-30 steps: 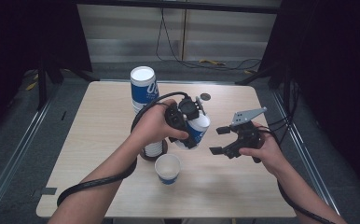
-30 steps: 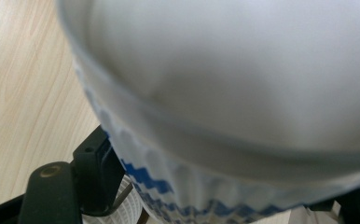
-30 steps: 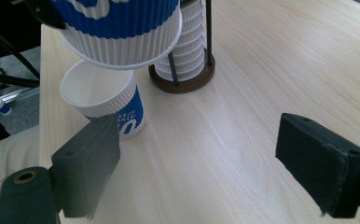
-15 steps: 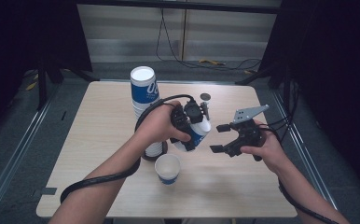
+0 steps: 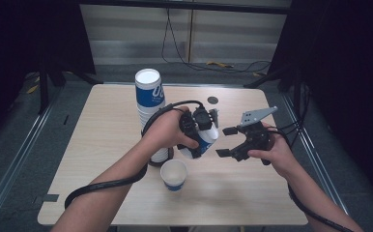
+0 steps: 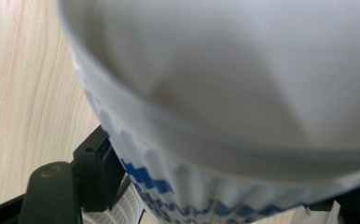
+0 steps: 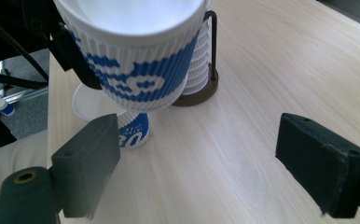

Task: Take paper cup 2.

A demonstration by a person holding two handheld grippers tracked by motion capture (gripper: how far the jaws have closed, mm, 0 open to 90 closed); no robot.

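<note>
Since a second ago my left gripper (image 5: 199, 129) has lifted its clamped paper cup (image 5: 203, 141) slightly toward my right gripper (image 5: 229, 142), jaws spread and empty, above the table (image 5: 102, 125); light, crushable, best held low on its ribbed wall.

On the counter (image 5: 102, 145) the cup stack (image 5: 150, 104) stands just left of centre. A single cup (image 5: 174, 175) stands at its 5 o'clock, near the front edge. The left claw (image 5: 201, 126) holds a tilted cup (image 5: 203, 141) above the counter at the stack's 4 o'clock. The right claw (image 5: 229, 141) sits at that cup's 3 o'clock, just beside it.
</note>
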